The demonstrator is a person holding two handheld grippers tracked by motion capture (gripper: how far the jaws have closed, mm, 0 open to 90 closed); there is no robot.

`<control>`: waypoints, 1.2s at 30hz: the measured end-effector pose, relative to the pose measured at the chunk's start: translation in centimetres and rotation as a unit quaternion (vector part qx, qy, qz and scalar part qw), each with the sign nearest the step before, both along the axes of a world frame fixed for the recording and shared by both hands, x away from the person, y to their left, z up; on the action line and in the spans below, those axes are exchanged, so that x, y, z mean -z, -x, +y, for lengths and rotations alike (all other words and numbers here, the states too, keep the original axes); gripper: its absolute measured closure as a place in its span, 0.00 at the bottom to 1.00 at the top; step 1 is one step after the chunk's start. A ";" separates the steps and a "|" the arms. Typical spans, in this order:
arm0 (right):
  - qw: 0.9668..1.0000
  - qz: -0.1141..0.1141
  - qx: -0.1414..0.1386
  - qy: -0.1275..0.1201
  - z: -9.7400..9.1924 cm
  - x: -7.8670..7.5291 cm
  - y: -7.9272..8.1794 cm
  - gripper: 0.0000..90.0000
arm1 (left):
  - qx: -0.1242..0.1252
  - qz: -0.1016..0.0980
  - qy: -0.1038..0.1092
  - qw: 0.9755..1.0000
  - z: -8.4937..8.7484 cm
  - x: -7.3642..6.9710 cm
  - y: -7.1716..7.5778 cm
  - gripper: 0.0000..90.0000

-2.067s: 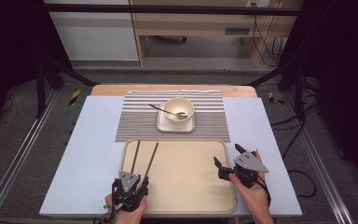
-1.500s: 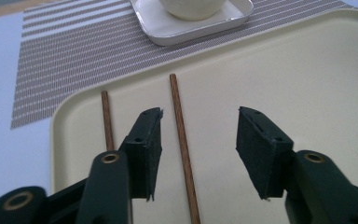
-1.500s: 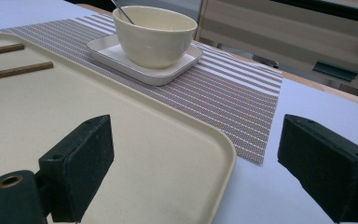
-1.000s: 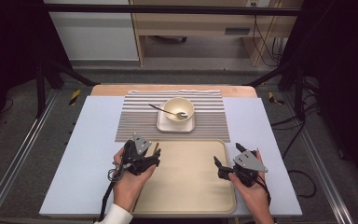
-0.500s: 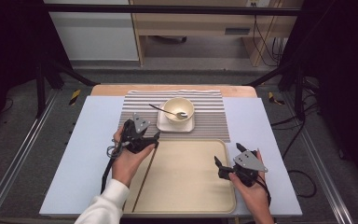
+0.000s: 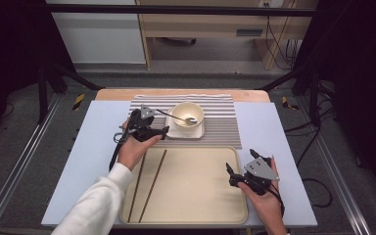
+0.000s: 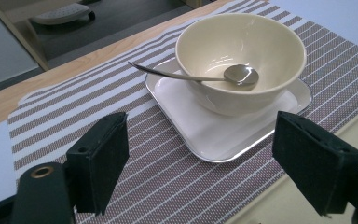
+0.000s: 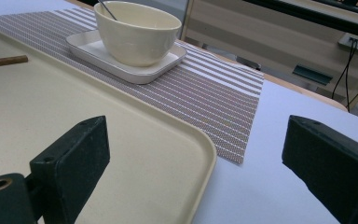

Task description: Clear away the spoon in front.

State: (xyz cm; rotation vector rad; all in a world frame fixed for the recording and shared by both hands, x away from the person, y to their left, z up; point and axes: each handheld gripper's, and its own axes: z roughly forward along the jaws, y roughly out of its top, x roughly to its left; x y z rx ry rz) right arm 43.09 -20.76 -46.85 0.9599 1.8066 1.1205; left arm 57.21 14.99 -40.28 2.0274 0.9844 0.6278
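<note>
Hovering left of centre in the high view, the left gripper (image 6: 164,131) has just been opening its jaws, nothing between them, just beside the cream bowl (image 6: 187,114) holding a spoon (image 6: 176,117) on a square plate (image 6: 196,132). Below lie two chopsticks (image 6: 147,186) on a beige tray (image 6: 191,218). At lower right, the right gripper (image 6: 230,175) gapes empty. Striped placemat (image 6: 220,127), pale blue table (image 6: 78,166), grey floor.

High view looks down; both gripper views sit low, perhaps nearer, sharing the bowl (image 7: 240,60).

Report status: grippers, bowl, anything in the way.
Left gripper open, jaws just opening, facing bowl. Right gripper open, nothing held. Spoon in bowl, nothing between.
</note>
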 end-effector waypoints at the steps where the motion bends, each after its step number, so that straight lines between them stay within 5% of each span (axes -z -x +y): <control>1: 1.000 -0.001 0.001 0.003 0.1 0.0 0.0 0.09 | 0.001 0.002 0.004 1.000 0.1 0.1 -0.3 0.20; 12: 1.000 -0.005 0.004 0.013 0.9 -0.3 0.5 0.10 | -0.023 -0.030 0.012 0.999 -0.1 0.7 -1.0 0.19; 21: 1.000 0.003 0.002 0.010 1.0 -0.1 0.2 0.12 | -0.047 -0.017 0.048 0.998 0.1 1.1 -2.0 0.22; 29: 1.000 0.005 0.003 0.004 0.7 -0.2 0.2 0.12 | -0.042 -0.037 0.053 0.997 -1.4 2.4 -3.1 0.35; 36: 1.000 0.006 -0.002 0.006 0.9 -0.1 0.3 0.12 | -0.059 -0.031 0.082 0.994 -1.8 2.9 -3.5 0.48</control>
